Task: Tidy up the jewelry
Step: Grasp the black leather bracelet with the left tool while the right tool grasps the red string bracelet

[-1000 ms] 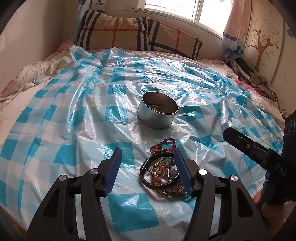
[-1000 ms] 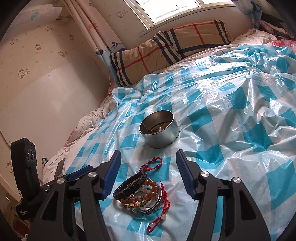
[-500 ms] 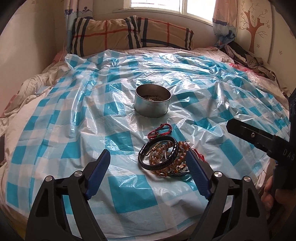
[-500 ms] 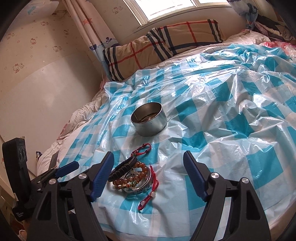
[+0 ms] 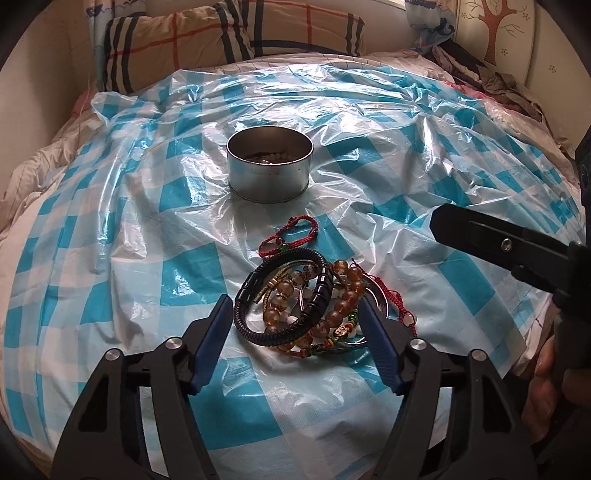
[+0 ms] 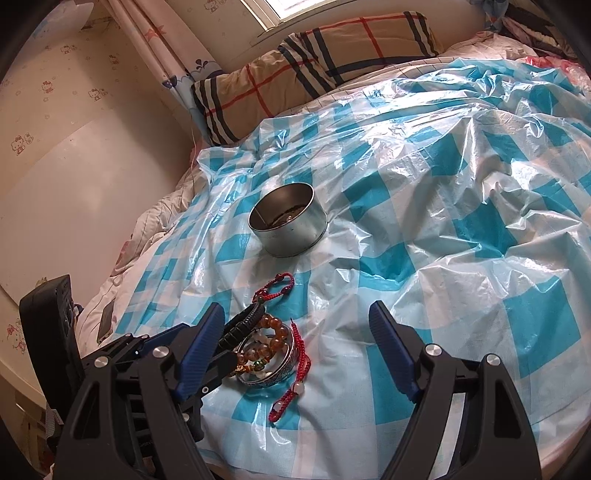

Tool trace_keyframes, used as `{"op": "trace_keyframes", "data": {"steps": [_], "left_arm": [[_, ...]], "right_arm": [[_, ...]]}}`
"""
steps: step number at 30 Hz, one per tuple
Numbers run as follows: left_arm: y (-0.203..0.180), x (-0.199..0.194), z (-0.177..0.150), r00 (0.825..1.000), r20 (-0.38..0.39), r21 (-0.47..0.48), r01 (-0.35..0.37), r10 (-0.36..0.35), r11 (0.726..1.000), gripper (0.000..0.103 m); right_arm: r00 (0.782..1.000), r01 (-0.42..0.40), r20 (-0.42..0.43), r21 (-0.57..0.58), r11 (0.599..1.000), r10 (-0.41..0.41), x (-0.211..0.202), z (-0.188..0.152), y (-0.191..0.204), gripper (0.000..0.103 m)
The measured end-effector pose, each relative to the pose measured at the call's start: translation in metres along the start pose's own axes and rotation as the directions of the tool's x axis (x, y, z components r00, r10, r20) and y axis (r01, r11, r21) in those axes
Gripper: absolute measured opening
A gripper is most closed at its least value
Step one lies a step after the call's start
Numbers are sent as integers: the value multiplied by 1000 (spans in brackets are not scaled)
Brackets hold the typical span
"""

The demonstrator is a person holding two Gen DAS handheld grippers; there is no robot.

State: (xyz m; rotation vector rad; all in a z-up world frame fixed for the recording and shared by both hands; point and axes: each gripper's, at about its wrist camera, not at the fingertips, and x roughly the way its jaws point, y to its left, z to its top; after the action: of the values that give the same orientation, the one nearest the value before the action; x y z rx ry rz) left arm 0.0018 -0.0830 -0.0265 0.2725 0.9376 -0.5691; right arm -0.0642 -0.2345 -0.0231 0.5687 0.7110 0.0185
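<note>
A pile of bracelets lies on the blue checked plastic sheet: a black braided bracelet (image 5: pixel 291 295), amber bead bracelets (image 5: pixel 343 295), a silver bangle (image 6: pixel 271 373) and red cord bracelets (image 5: pixel 291 236). A round metal tin (image 5: pixel 269 164) with some jewelry inside stands behind the pile; it also shows in the right wrist view (image 6: pixel 288 225). My left gripper (image 5: pixel 297 321) is open, its fingers on either side of the pile's near part. My right gripper (image 6: pixel 297 321) is open and empty, just right of the pile.
The plastic sheet (image 5: pixel 406 155) covers a bed. A plaid pillow (image 5: pixel 229 33) lies at the head, under a window. Crumpled clothes (image 5: pixel 498 81) sit at the far right. A wall (image 6: pixel 74 166) runs along the bed's left side.
My left gripper has moved forward and lower, so its open fingers now flank the bracelet pile. My right gripper has come closer to the pile too. The jewelry has not moved.
</note>
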Motion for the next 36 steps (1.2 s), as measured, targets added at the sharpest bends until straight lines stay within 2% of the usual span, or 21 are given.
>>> {"op": "trace_keyframes", "data": {"steps": [2, 5, 7, 11, 15, 18, 21, 22, 24, 25, 26, 28, 32, 36], "left_arm": [[3, 8, 0, 999, -33, -14, 32, -32, 999, 35], [7, 9, 1, 997, -19, -42, 69, -70, 997, 16], [15, 8, 2, 996, -2, -85, 92, -93, 992, 10], [41, 1, 2, 987, 49, -205, 157, -150, 966, 10], [64, -2, 0, 980, 94, -306, 195, -174, 932, 10], [71, -2, -1, 976, 108, -334, 217, -191, 917, 10], [69, -1, -1, 976, 109, -324, 214, -188, 922, 10], [69, -2, -2, 977, 109, -319, 211, -185, 924, 10], [68, -2, -2, 977, 112, -315, 208, -181, 926, 10], [68, -2, -2, 977, 114, -315, 210, -182, 925, 10], [69, -3, -3, 976, 116, -317, 211, -183, 925, 10], [70, -4, -3, 976, 123, -319, 212, -181, 924, 10], [66, -11, -4, 974, 154, -301, 208, -168, 931, 10], [59, -23, -6, 966, 204, -262, 207, -155, 943, 10]], "right_arm": [[1000, 2, -8, -11, 1000, -2, 7, 5, 1, 77], [999, 27, -19, -57, 998, -28, 21, 13, 7, 77], [997, 57, -36, -108, 992, -61, 34, 19, 13, 77], [990, 89, -97, -160, 983, -105, 67, 27, 15, 77], [974, 103, -173, -228, 968, -144, 104, 31, 21, 77], [964, 104, -209, -281, 954, -166, 126, 32, 29, 77], [951, 114, -233, -353, 929, -205, 142, 30, 38, 76], [946, 118, -238, -379, 918, -220, 146, 28, 41, 68], [941, 122, -241, -410, 904, -236, 148, 24, 43, 41], [943, 109, -246, -403, 909, -222, 145, 23, 42, 19], [946, 102, -247, -388, 916, -210, 142, 23, 41, 9], [957, 94, -224, -362, 927, -185, 128, 23, 38, 5], [982, 65, -156, -268, 961, -110, 88, 18, 31, 5], [997, 37, -56, -194, 980, -48, 40, 13, 27, 5]]}}
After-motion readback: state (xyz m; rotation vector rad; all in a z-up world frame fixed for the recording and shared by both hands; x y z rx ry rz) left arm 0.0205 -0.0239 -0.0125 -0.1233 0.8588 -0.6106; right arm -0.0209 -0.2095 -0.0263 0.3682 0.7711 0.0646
